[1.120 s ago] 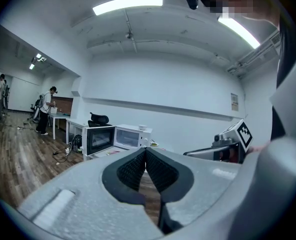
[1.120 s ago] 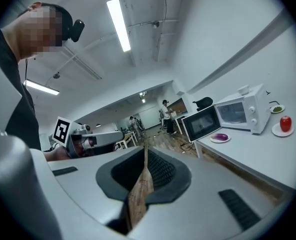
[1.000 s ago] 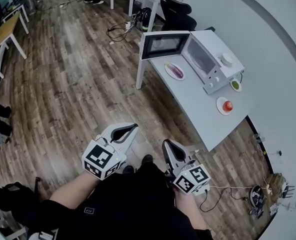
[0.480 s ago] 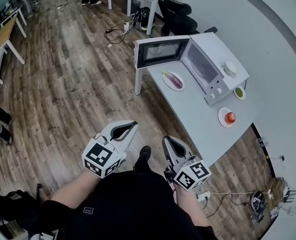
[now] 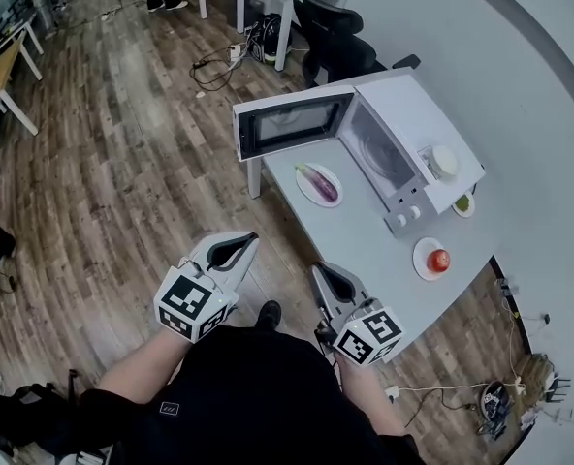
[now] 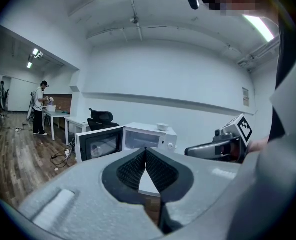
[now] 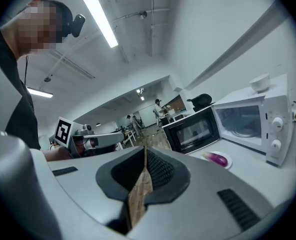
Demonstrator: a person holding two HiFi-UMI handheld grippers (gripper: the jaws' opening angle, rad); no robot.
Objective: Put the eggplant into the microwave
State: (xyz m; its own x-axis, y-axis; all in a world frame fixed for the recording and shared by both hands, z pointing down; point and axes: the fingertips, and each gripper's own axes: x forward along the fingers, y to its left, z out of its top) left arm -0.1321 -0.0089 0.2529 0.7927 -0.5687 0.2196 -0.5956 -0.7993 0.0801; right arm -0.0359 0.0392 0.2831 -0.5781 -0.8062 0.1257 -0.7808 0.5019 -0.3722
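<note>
- Head view: your left claw point(image 5: 251, 239) and right claw point(image 5: 319, 271) hang side by side in front of your body, above the brown wood-plank floor point(image 5: 122, 163). The right one is close to the near end of the white tabletop point(image 5: 365, 245).
- Left gripper view: the left claw point(image 6: 145, 149) is closed. Its ribbed black pads point(image 6: 130, 170) meet at the tips, and there is nothing between them.
- Right gripper view: the right claw point(image 7: 144, 148) is closed too, tip against tip. It holds nothing and touches nothing.
- The small purple eggplant point(image 5: 322, 183) lies on a round white plate point(image 5: 304, 194) on the tabletop, just in front of the white microwave point(image 5: 418, 114). It is well apart from both claws.
- The microwave's black-framed door point(image 5: 292, 124) is swung wide open towards the floor side, and its cavity is open to you.
- A white bowl point(image 5: 444, 161) sits on top of the microwave.
- Past the microwave's control end there is a small dish of something green point(image 5: 462, 203). Nearer to you, a red round item lies on another plate point(image 5: 434, 259).
- From the right claw, the eggplant point(image 7: 217, 158) shows ahead and to the right, below the microwave point(image 7: 248, 121).
</note>
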